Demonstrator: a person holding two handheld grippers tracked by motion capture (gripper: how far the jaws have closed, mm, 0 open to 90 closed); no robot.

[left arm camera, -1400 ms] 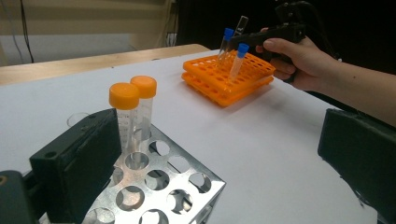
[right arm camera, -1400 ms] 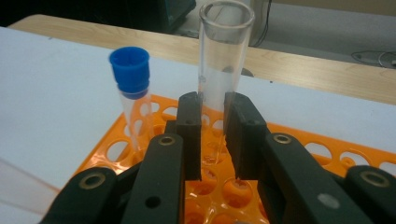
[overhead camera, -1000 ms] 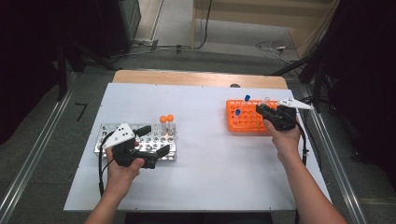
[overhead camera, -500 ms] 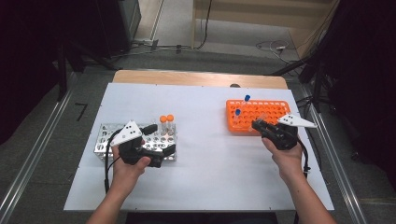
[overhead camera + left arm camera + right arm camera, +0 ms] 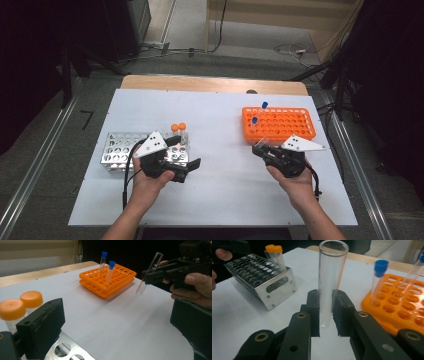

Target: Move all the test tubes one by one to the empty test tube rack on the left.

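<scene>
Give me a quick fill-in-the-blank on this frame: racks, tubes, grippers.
1. The right gripper is shut on a clear, uncapped ____.
2. The two blue-capped tubes stand in the ____ rack.
3. The tubes in the metal rack have ____ caps.
4. The left gripper has its jaws ____.

Missing words: tube; orange; orange; open

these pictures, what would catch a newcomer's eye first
The clear uncapped glass tube, clamped between the right tool's black jaws above the white table. Next, the bright orange rack at the table's far right, with two blue-capped tubes standing in it. On the left, a steel rack holds two orange-capped tubes, beside the open left tool.
</scene>
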